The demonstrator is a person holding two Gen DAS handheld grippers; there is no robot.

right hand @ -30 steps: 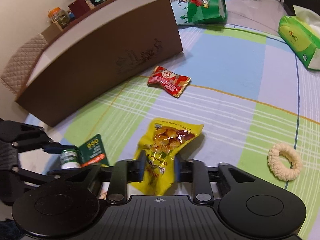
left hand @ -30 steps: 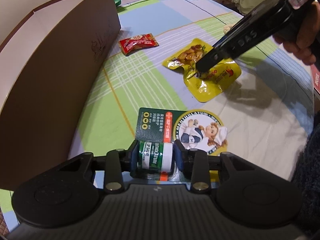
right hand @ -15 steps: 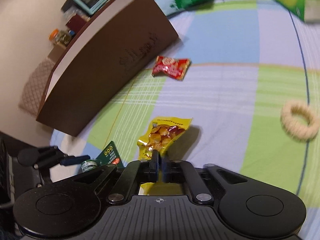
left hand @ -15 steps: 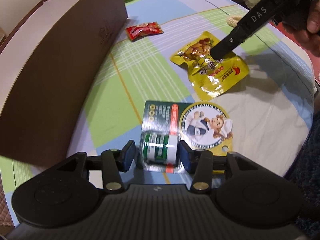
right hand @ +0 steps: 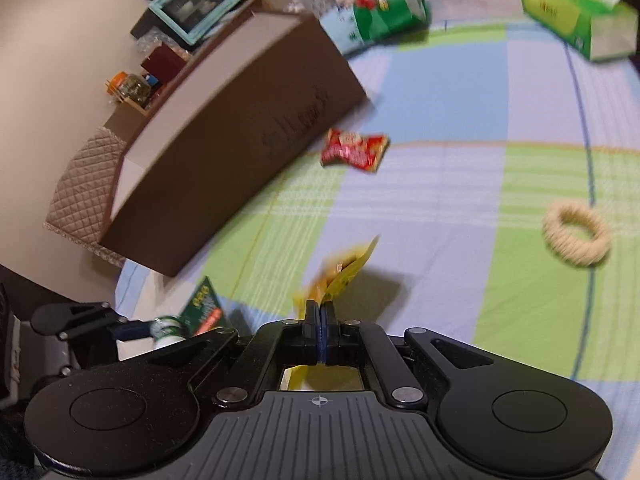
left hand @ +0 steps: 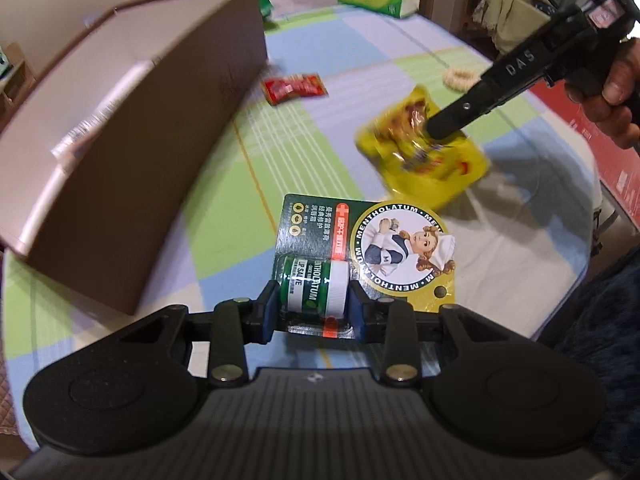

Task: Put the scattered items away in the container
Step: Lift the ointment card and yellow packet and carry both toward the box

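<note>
Left gripper [left hand: 312,304]: closed on a lip balm pack [left hand: 360,248], blue pads pressed against both ends of the small green-and-white jar in its blister, jar lying sideways between them. Card backing green on one side, yellow round badge with a cartoon figure on the other — spread out flat ahead of the jar, above the checked tablecloth [left hand: 332,40].

Right gripper [right hand: 320,320]: jaws pinched together on a yellow snack bag [right hand: 344,272], a corner of the bag trapped between the pads, the rest sticking up and forward, edge-on and blurred. Seen from the left wrist view, same bag [left hand: 424,156] hanging under the black finger, its shadow on the cloth beside it; whether the lower edge touches the cloth, cannot tell. Hand [left hand: 616,92] wrapped round the handle at the right edge.

Brown box [left hand: 120,120] to the left, long, open at the top, pale inside walls — standing on the cloth, well apart from both held things. Red sweet packet [right hand: 354,150] lying flat near the box's front wall. Cream hair tie [right hand: 576,236] alone on a green square at the right. Green tissue pack [right hand: 576,12] at the far edge of the table.
</note>
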